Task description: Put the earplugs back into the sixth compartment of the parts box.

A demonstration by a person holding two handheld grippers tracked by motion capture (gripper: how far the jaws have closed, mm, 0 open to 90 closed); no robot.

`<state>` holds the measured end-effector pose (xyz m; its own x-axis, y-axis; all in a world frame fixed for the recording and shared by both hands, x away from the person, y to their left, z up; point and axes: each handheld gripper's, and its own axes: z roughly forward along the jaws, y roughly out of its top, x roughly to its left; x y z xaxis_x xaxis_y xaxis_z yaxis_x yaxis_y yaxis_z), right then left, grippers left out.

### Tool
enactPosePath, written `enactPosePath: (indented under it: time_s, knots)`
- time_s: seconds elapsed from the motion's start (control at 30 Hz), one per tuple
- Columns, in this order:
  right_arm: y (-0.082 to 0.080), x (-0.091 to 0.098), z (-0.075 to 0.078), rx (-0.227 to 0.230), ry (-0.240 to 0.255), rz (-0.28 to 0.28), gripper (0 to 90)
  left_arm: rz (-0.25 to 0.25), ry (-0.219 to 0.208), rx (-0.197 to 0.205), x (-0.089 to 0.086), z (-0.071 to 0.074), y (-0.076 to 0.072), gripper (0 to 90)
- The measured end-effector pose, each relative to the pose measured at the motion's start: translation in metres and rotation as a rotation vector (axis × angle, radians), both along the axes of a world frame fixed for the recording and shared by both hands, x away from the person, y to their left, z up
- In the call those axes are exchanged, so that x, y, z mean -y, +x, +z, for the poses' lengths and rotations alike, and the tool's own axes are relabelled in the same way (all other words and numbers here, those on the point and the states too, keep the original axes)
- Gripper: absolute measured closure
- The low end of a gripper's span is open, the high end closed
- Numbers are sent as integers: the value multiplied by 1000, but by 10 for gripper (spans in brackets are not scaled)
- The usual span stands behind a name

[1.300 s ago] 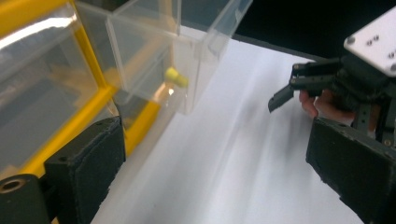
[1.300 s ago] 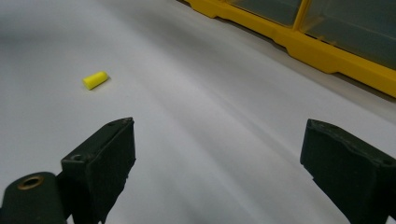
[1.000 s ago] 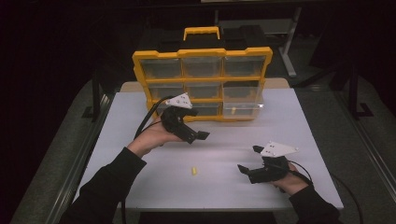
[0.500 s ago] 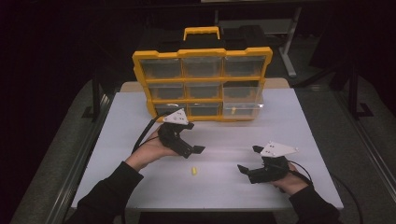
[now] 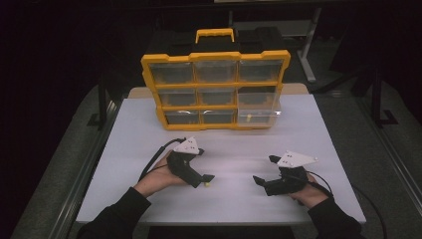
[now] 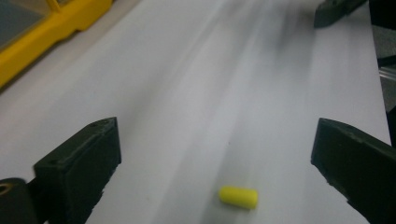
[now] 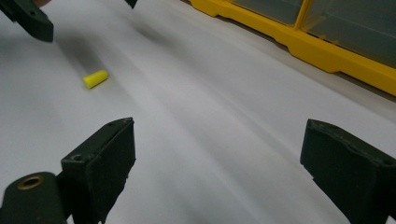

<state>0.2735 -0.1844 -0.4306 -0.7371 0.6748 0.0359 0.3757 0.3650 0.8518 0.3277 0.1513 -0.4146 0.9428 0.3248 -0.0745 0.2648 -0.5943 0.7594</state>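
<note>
High view is showing one yellow plug [image 5: 206,184] lying on the counter [image 5: 234,204] between the left gripper's [image 5: 209,179] spread fingers, one nine-drawer organizer [image 5: 215,90] standing behind, contents unreadable; right gripper [image 5: 266,172] fingers are gaping, empty.

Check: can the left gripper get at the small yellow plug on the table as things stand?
Probably yes. The left gripper is open, and the yellow plug lies on the bare white table between its jaws, untouched. Nothing lies in the way; the right gripper sits well off to the side.
</note>
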Motion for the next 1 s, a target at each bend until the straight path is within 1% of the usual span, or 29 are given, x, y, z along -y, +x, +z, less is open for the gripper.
enactPosePath:
  time_s: [0.1,0.17,0.23,0.3,0.4,0.47,0.6,0.77,1.0]
  knots:
    - [0,0,0,1,2,0,94,-18,21,-8,-1,-7,-3,57]
    - [0,0,0,1,0,1,94,-17,28,-12,-2,-10,-3,77]
    - [0,0,0,2,0,2,95,-26,39,-12,-2,-12,-4,123]
    - [0,0,0,3,0,3,94,-37,38,-30,-1,-15,-4,150]
    - [0,0,0,3,1,3,94,-65,60,-45,0,-20,-5,195]
    - [0,0,0,2,0,2,95,-72,67,-50,1,-22,-6,218]
    - [0,0,0,3,0,6,94,-88,83,-46,2,-24,-6,278]
    - [0,0,0,4,1,6,94,-105,107,-51,1,-27,-5,344]
    - [0,0,0,4,-1,7,94,-123,115,-38,2,-27,-7,449]
